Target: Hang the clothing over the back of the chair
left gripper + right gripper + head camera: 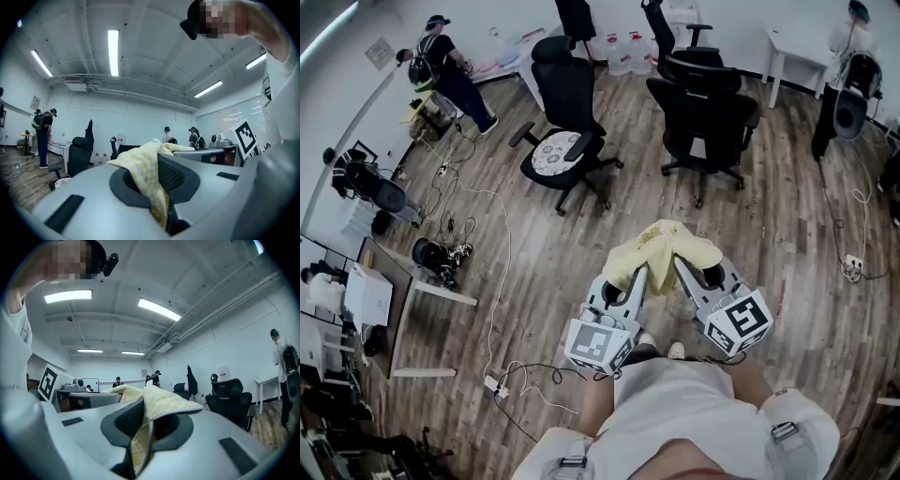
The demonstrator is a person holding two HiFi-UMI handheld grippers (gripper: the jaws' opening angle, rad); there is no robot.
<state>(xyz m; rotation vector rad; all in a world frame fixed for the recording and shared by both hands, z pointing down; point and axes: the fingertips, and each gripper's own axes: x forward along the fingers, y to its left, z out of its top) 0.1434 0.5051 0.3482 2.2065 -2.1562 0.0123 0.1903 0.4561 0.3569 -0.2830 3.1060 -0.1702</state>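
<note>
Between the two grippers, level above the wooden floor and just ahead of the person's torso: one pale yellow garment, bunched, slung from claw to claw.

- Left gripper: jaws nearly together, clamped on a fold of the garment. The cloth drapes over the jaw tops and hangs down into the gap.
- Right gripper: likewise pinched on the garment's other side.
- Black office chair with patterned seat: ahead, well apart from the garment.
- Second black office chair: to its right, equally distant.
- Standing persons: one far left, one far right.
- White cable: trailing over the floor, left.
</note>
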